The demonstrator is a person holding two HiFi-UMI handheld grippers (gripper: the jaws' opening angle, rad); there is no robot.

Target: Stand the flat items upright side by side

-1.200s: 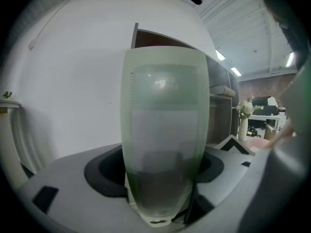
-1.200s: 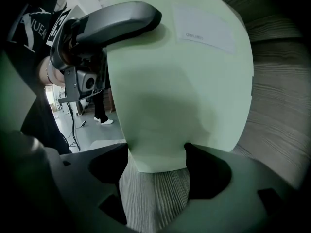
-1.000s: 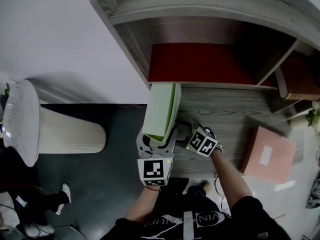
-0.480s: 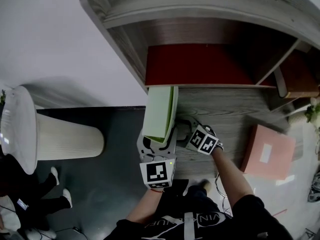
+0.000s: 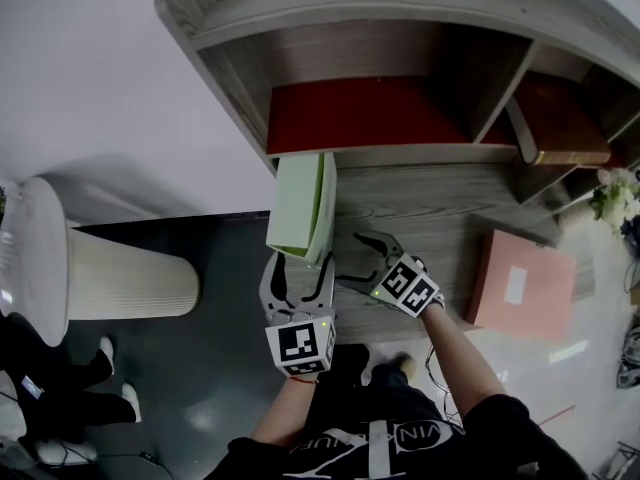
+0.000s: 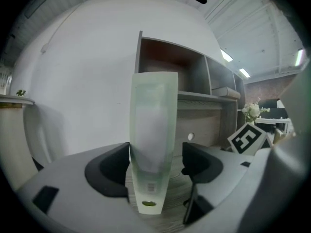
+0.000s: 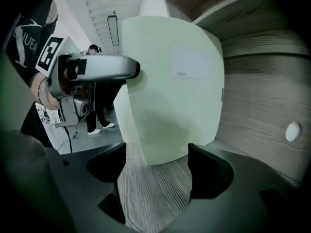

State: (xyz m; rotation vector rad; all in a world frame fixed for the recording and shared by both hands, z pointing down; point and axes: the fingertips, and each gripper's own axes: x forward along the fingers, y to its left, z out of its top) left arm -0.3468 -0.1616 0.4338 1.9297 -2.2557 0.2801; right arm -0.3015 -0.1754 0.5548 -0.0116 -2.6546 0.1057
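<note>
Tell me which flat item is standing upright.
The pale green folder, on edge at the left end of the desk; the pink one lies flat at the right.

You faced a grey wood-grain desk (image 5: 430,203) with open shelf compartments (image 5: 480,58) above it, standing against a plain white wall (image 5: 90,78). The left compartment had a red lining (image 5: 370,118). Beyond the desk's left edge the floor (image 5: 215,368) was dark, and a white ribbed round stand (image 5: 120,278) stood on it near the wall. White flowers (image 5: 612,193) sat at the desk's far right edge. Strip lights (image 6: 226,56) glowed on the ceiling overhead.
</note>
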